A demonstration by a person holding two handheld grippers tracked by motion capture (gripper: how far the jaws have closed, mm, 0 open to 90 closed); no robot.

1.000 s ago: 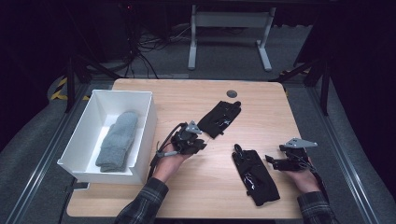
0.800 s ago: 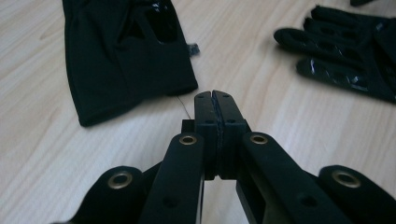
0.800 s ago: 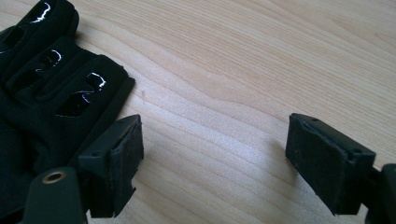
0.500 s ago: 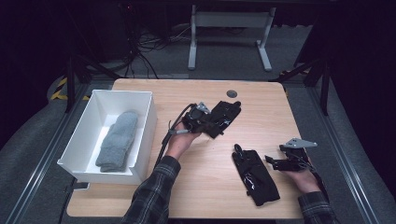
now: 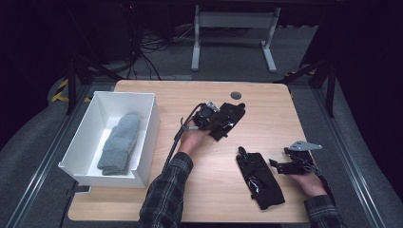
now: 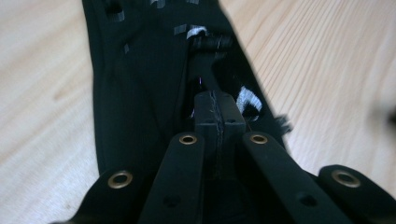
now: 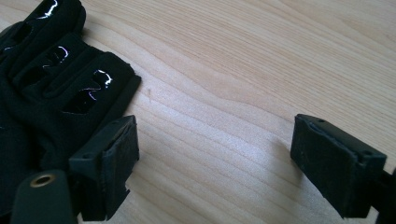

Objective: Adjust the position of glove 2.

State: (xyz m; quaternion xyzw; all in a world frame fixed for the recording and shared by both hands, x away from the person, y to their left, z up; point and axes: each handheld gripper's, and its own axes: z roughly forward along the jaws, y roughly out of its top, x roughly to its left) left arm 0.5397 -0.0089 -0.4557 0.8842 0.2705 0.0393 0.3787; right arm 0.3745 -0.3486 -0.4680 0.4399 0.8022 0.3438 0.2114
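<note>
Two black gloves lie on the wooden table. The far glove (image 5: 230,118) (image 6: 140,70) lies near the middle, and my left gripper (image 5: 209,116) (image 6: 219,105) is at its near-left end. Its jaws are shut, with their tips down on the cloth; I cannot tell whether any fabric is pinched. The near glove (image 5: 260,180) (image 7: 46,93) lies at the front right. My right gripper (image 5: 278,165) (image 7: 215,144) is just to its right, open. Its jaws have just been opening, with bare wood between them. One pad (image 7: 109,163) stands at the glove's edge.
A white box (image 5: 147,137) stands at the table's left with a folded grey cloth (image 5: 119,142) inside. A small dark round cap (image 5: 235,95) sits in the tabletop near the far edge. Cables trail from both grippers.
My left gripper has moved away from me and to the right, from beside the box up to the far glove. The right gripper and both gloves have stayed where they were.
</note>
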